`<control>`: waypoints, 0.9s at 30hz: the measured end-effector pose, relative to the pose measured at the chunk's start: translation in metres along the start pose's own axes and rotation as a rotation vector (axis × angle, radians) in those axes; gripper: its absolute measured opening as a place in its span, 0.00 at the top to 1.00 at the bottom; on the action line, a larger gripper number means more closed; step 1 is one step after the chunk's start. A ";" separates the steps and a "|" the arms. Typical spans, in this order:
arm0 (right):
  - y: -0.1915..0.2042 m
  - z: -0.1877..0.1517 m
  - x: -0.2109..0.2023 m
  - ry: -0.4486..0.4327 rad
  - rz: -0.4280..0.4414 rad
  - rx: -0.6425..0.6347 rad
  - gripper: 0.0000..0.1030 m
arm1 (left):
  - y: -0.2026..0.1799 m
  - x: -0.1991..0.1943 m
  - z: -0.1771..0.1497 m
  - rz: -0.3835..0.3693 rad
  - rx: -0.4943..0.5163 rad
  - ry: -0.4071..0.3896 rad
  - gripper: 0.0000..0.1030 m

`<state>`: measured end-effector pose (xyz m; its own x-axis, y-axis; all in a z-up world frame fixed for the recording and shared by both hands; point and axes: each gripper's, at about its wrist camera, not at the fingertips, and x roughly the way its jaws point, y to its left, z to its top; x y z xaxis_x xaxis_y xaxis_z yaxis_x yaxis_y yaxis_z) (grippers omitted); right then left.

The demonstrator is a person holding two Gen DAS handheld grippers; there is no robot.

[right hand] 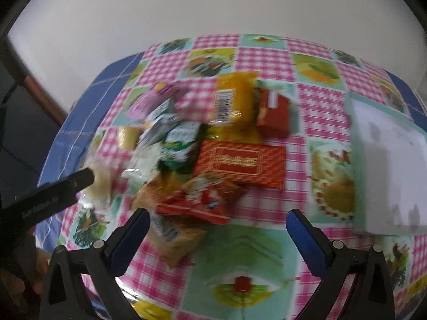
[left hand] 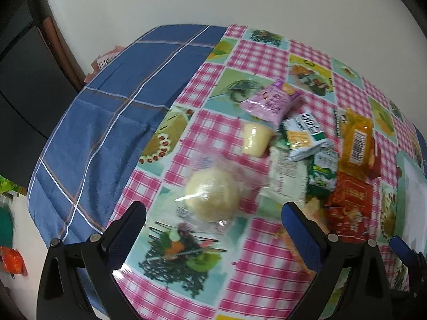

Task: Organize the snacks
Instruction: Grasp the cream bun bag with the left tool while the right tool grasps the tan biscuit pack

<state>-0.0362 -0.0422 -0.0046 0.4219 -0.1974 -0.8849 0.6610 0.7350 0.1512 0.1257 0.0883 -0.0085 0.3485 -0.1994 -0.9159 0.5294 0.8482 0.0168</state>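
A home dining corner is showing here: a pink-checked, food-printed plastic tablecloth (left hand: pixel 256 242) is overlapping a blue plaid cloth (left hand: pixel 106 112) against a plain white wall (left hand: pixel 213 0).

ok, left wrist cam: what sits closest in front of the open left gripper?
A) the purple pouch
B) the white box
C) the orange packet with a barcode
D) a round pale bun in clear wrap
D. The round pale bun in clear wrap lies just ahead of the left gripper, whose jaws are wide apart and holding nothing; the purple pouch and orange packet lie farther off.
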 end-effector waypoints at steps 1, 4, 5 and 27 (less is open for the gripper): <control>0.005 0.000 0.001 0.005 0.001 -0.014 0.00 | 0.003 0.002 0.000 0.000 -0.005 0.006 0.02; 0.017 0.001 0.000 0.002 0.008 -0.059 0.00 | 0.011 0.010 0.000 -0.010 -0.014 0.024 0.02; 0.019 0.003 -0.002 -0.004 0.010 -0.070 0.00 | 0.013 0.011 0.000 -0.017 -0.016 0.026 0.02; 0.067 -0.004 0.024 0.087 0.085 -0.322 0.39 | 0.018 0.023 0.001 -0.083 -0.024 0.042 0.02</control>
<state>0.0152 0.0050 -0.0177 0.4036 -0.0810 -0.9113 0.3900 0.9163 0.0913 0.1443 0.0982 -0.0290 0.2710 -0.2494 -0.9297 0.5362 0.8412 -0.0694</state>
